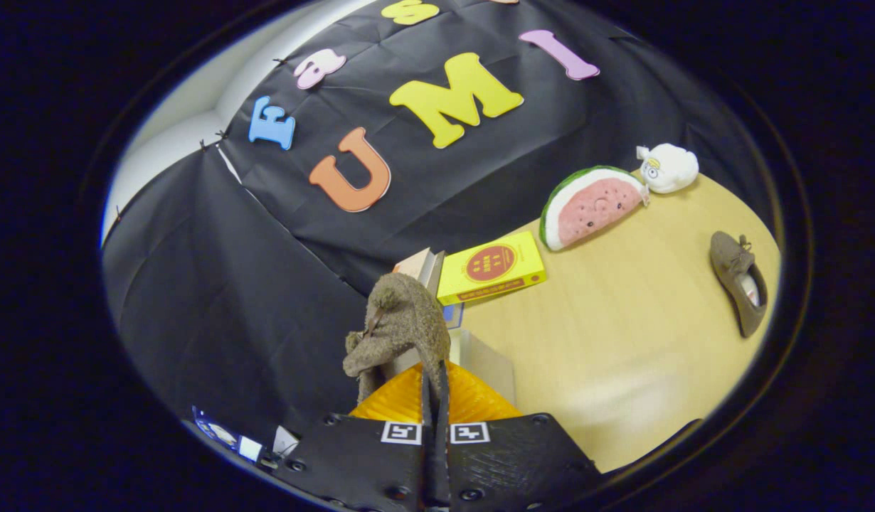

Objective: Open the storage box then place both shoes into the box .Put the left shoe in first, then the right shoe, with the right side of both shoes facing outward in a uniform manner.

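Pinching a soft, light shoe by its floppy rim, the gripper is clenched; the other shoe waits by the bench edge.

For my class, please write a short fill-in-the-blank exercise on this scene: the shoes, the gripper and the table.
1. The gripper is shut on a brown ____.
2. The other shoe lies on the ____.
3. The watermelon plush lies beside a ____ plush toy.
4. The yellow box lies just beyond the held ____.

Missing words: shoe; table; white; shoe
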`<state>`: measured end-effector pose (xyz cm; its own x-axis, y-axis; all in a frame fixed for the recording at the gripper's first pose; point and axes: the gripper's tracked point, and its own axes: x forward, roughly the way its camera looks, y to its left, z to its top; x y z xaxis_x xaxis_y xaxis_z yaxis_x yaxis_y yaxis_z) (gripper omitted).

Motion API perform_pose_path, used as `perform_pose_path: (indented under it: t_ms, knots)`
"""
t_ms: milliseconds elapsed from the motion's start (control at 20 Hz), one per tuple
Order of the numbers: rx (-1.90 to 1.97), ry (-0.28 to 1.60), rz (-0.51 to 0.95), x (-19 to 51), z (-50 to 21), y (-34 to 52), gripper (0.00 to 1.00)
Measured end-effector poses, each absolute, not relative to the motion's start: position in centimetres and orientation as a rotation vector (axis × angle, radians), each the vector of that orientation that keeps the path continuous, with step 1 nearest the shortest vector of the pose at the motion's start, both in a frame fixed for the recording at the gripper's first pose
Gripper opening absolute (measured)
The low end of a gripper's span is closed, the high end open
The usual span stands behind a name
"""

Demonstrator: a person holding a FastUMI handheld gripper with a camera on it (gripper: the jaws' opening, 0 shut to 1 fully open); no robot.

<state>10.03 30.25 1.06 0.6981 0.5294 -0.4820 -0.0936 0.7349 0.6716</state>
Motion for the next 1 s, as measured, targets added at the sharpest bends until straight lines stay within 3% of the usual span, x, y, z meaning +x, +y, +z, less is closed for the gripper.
perform_pose_path:
  t_ms: [400, 850, 1000]
  knots:
    - [0.746, 0.809, 0.292, 9.0, -4.5, 40.1, 0.0]
    - [0.775, 0.899, 0.174, 7.1, -10.1, 43.9, 0.0]
    - [0.745, 0.912, 0.215, 7.1, -10.8, 45.2, 0.03]
